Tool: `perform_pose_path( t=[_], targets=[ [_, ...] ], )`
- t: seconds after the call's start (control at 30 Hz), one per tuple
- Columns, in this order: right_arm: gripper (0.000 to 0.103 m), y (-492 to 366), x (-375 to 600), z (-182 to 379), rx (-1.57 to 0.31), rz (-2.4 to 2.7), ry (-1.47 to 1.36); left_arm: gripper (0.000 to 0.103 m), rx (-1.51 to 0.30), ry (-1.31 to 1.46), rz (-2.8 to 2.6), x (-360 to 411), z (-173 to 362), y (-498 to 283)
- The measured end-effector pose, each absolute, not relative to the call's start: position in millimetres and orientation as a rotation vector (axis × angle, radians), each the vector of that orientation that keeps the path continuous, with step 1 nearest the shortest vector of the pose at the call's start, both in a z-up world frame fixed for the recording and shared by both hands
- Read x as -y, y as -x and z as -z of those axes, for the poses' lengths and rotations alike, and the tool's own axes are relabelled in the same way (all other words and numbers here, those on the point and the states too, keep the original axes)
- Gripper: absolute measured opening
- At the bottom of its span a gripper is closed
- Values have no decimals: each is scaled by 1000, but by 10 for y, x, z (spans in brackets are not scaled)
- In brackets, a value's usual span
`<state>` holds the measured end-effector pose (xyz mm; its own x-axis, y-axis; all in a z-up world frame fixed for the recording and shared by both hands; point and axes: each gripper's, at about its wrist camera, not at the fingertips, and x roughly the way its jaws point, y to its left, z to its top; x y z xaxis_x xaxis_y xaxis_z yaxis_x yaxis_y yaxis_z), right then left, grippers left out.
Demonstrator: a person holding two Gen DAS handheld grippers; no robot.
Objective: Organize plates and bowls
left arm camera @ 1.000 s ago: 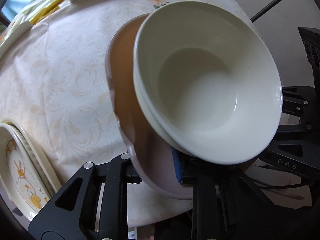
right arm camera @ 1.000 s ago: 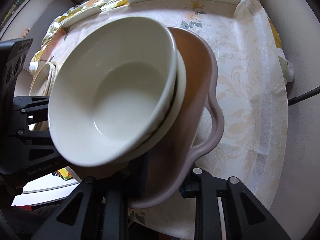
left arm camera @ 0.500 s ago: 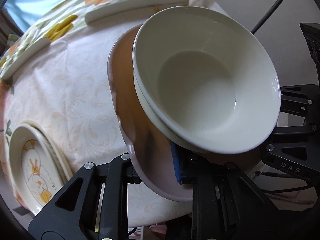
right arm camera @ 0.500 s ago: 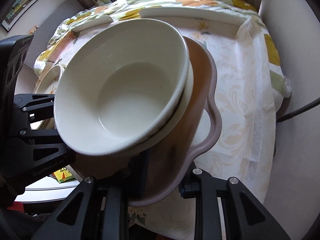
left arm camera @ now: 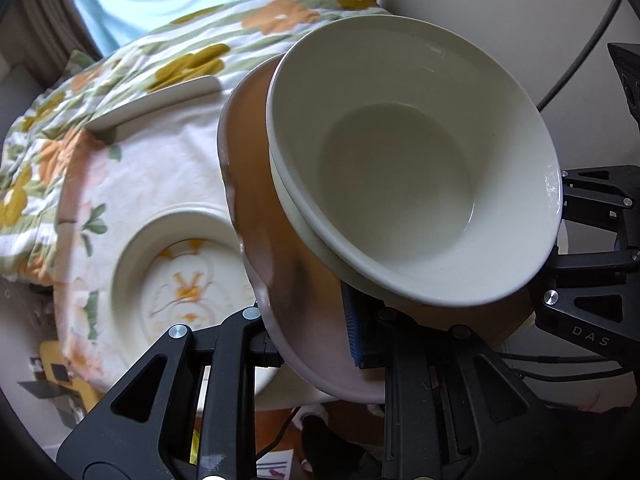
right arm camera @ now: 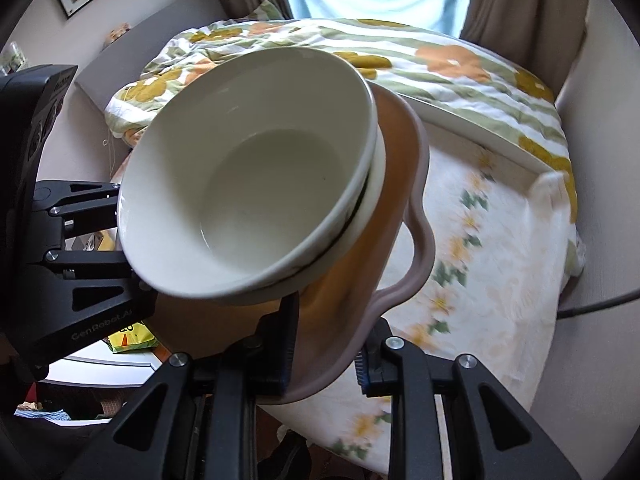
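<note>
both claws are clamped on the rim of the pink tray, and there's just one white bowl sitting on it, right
Not quite: both claws, left claw and right claw, do clamp the pink tray, but the right wrist view shows two nested white bowls, the lower rim peeking out.

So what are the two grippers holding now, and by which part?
Both hold the pinkish-brown wavy-rimmed tray carrying stacked cream bowls: the left gripper and the right gripper each clamp its rim, on opposite sides.

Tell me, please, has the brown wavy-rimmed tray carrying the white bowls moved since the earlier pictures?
Yes. The brown tray has risen away from the tablecloth; the flowered plate now lies farther below it.
</note>
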<state>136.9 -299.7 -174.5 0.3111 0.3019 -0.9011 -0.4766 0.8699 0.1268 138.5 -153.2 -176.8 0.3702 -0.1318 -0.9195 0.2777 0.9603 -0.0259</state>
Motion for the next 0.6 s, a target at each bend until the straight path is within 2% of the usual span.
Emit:
perform_pose_path(
  t=[0.37,0.6],
  targets=[
    [23,-1424,1845,1941,-1188,-522,147,19,-1229,-156,266,360,2063,-1549],
    [23,-1444,1378,2160,-1231,-511,139,19,-1271,-155,279,-86,2334,-1611]
  ],
)
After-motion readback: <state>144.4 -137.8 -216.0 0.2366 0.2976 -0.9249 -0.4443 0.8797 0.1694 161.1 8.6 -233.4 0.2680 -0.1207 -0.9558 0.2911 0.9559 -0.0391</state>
